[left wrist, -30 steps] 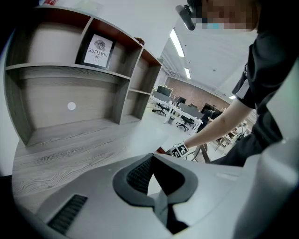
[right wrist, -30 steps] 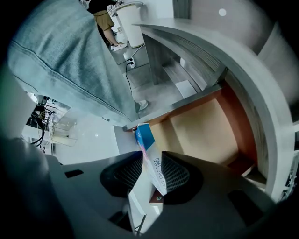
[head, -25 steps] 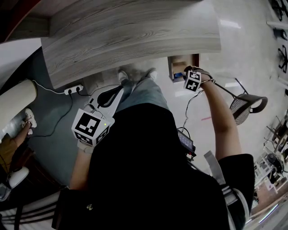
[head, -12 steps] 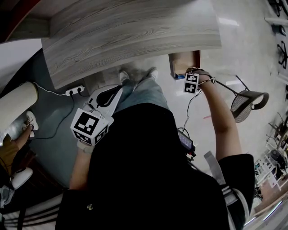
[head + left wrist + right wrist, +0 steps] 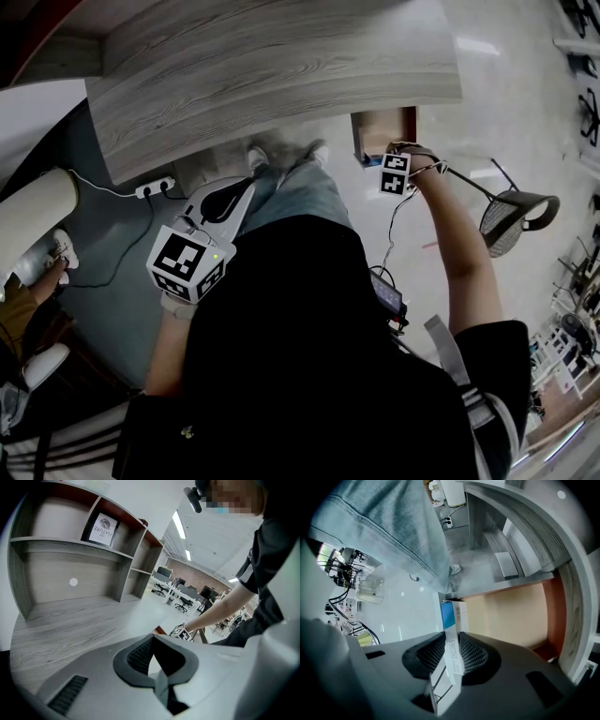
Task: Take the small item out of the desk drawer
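A small thin white-and-blue box [image 5: 452, 634] stands on edge between the pads of my right gripper [image 5: 452, 656], over the pale wooden bottom of the open desk drawer [image 5: 511, 616]. The jaws are closing and the pads press on both flat sides of the box. From the head view, my right gripper [image 5: 386, 165] is at the front edge of the open drawer [image 5: 380, 127], and the marker cube hides the box. My left gripper [image 5: 225, 202] hangs below the desk edge near the person's knee, its jaws together with nothing in them; it appears as [image 5: 159, 667] in its own view.
The grey wood-grain desk [image 5: 281, 66] spans the top, with a shelf unit [image 5: 70, 573] on it. A power strip [image 5: 155, 187] and cable lie on the floor at left. A chair [image 5: 516, 216] stands to the right of my right arm.
My right gripper has shifted slightly left and down at the drawer front. The blue box that showed beside the cube a second ago is now hidden. The left gripper has stayed put.
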The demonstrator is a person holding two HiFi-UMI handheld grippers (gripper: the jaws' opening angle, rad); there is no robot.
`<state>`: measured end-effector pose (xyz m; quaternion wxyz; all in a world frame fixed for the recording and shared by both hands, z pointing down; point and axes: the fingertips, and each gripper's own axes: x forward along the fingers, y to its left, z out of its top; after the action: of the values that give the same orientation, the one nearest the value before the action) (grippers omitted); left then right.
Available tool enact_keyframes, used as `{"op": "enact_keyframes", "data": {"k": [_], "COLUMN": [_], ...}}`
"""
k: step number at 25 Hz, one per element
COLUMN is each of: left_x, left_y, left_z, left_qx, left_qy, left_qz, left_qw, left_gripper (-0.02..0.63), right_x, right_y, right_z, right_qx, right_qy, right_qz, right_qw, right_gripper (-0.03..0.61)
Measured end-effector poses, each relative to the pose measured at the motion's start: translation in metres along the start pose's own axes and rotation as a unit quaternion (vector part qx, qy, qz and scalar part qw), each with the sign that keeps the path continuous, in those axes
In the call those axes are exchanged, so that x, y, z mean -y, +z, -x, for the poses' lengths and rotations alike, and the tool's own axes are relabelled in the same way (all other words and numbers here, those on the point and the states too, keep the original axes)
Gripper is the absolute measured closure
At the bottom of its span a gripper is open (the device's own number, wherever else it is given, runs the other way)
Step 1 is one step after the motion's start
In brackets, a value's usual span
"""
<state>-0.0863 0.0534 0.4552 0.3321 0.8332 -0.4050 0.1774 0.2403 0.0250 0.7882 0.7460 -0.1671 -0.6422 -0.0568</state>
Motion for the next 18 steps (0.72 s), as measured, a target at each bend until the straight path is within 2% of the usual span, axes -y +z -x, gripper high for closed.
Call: {"op": "enact_keyframes", "data": {"k": [9,18], "left_x": [-0.001,0.005], "left_y": [0.009,0.028], "left_z": [-0.004,-0.004], "left_qx": [0.007,0.024], "left_qy": [-0.003,-0.019], "left_qz": [-0.001,-0.017], "left_qw": [1.0,0.9994], "left_gripper": [0.606,0.606], "right_x": [0.018,0.02], "right_y": [0.001,0.009], "right_z": [0.019,0.074], "right_qx": [0.004,0.018], "right_qy": [-0.01,-0.013], "right_qz": [-0.024,-0.047], "right_qw": [1.0,0.999], "right_gripper": [0.502,0.502]}}
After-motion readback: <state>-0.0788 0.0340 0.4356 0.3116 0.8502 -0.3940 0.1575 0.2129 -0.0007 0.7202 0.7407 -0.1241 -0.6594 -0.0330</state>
